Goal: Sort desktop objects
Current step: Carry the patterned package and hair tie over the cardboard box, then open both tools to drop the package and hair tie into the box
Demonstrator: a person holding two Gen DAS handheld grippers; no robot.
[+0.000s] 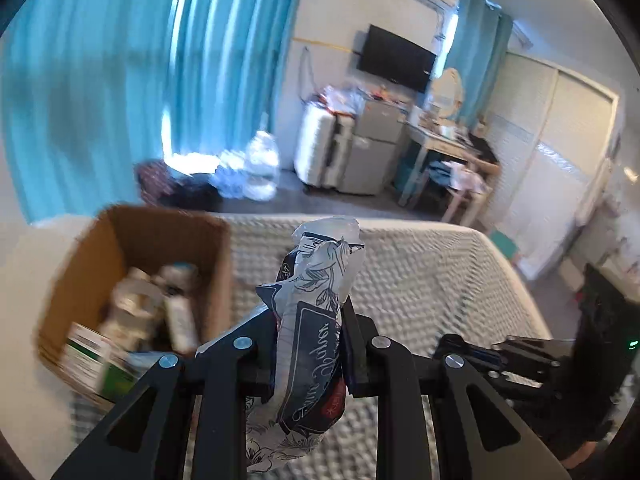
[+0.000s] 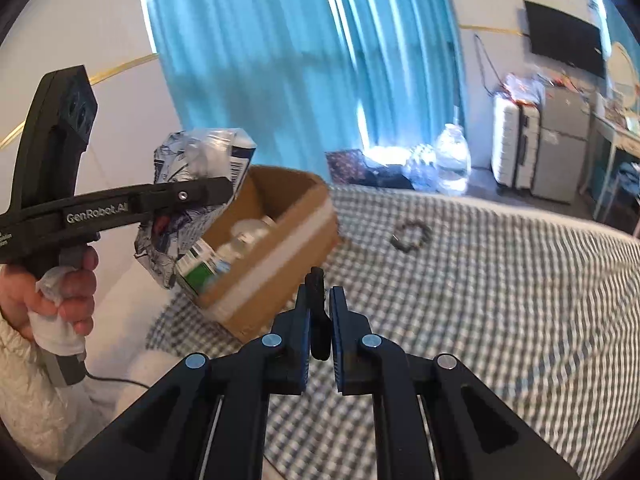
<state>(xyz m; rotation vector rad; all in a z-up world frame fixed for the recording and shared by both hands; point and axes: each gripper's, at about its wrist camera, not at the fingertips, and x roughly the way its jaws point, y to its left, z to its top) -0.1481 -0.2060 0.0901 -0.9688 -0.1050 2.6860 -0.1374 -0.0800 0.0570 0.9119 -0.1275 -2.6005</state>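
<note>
The left gripper clamps a crumpled printed packet at mid-body, carried in the air near the open cardboard box on a checked bedspread. The right gripper pinches a small dark object (too indistinct to name). The packet, white film with dark floral print and barcode, looks light, soft, likely slippery; a middle grip suits it

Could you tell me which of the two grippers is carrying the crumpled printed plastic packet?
The left gripper clamps the packet; the right gripper grips only a small black object.
</note>
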